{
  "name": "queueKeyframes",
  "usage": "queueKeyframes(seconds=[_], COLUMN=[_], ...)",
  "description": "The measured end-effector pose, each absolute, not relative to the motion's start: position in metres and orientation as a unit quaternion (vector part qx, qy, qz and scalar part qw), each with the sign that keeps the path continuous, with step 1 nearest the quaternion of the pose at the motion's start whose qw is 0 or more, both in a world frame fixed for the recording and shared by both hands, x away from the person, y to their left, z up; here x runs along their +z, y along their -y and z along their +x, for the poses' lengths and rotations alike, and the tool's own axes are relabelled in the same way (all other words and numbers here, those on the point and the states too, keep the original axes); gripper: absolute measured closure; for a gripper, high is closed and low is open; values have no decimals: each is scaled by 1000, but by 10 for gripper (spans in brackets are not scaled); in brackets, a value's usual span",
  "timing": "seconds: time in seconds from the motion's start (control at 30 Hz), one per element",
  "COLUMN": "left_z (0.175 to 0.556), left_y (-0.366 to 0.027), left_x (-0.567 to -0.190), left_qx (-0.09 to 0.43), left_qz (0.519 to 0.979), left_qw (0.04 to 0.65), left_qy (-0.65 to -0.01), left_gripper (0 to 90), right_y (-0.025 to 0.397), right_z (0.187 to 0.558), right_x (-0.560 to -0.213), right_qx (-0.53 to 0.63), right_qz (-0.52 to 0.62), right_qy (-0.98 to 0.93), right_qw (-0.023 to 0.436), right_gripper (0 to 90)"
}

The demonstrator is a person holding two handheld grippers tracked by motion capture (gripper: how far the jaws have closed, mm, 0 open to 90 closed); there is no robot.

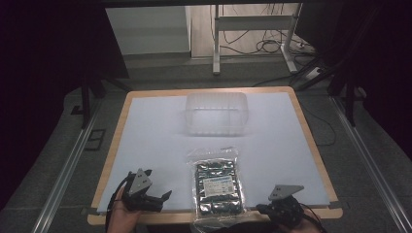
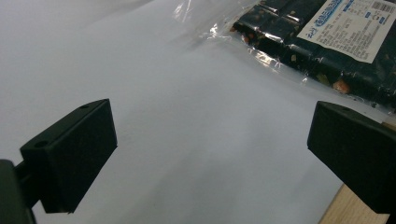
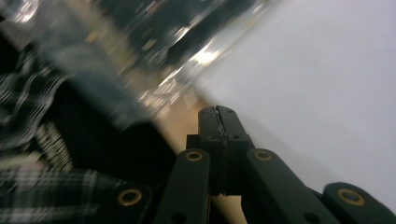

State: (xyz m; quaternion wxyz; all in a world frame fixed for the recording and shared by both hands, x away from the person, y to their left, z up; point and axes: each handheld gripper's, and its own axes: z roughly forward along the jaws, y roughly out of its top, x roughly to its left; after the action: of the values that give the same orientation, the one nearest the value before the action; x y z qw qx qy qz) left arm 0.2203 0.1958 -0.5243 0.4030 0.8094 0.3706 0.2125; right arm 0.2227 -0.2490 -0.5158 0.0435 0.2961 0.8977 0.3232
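A clear plastic bag of dark packets with a white label (image 1: 217, 187) lies at the table's front middle, its near end over the edge. In the left gripper view the bag (image 2: 322, 42) sits ahead and to the right. My left gripper (image 1: 163, 199) (image 2: 210, 144) rests open over the white sheet, left of the bag, with nothing between its jaws. My right gripper (image 1: 261, 208) (image 3: 218, 114) is shut and empty at the front edge, just right of the bag, whose blurred plastic (image 3: 154, 46) lies beyond the tips. A clear plastic tub (image 1: 216, 114) stands farther back, in the middle.
A white sheet (image 1: 145, 136) covers the wooden table (image 1: 311, 141). Metal rails run along both sides on the floor, and a desk frame with cables stands beyond the far edge. A checked sleeve (image 3: 28, 126) shows at the left of the right gripper view.
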Motion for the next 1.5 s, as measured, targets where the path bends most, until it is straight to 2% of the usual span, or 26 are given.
queueKeyframes(seconds=[0.2,0.7,1.0,1.27,1.5], left_z=[220,219,219,219,220], left_y=[-197,-203,-202,-201,-201], left_x=[-523,-521,-521,-521,-522], left_qx=[215,222,222,222,220], left_qz=[807,802,803,805,805], left_qw=[404,406,406,404,404], left_qy=[-373,-377,-375,-374,-375], left_gripper=[12,12,12,12,12], right_y=[238,186,152,165,189], right_z=[206,221,229,234,254], right_x=[-521,-528,-528,-517,-500], right_qx=[306,331,335,353,369], right_qz=[276,240,210,225,253], right_qy=[-911,-912,-919,-908,-894], right_qw=[21,-27,-11,-9,19], right_gripper=[894,894,894,869,824])
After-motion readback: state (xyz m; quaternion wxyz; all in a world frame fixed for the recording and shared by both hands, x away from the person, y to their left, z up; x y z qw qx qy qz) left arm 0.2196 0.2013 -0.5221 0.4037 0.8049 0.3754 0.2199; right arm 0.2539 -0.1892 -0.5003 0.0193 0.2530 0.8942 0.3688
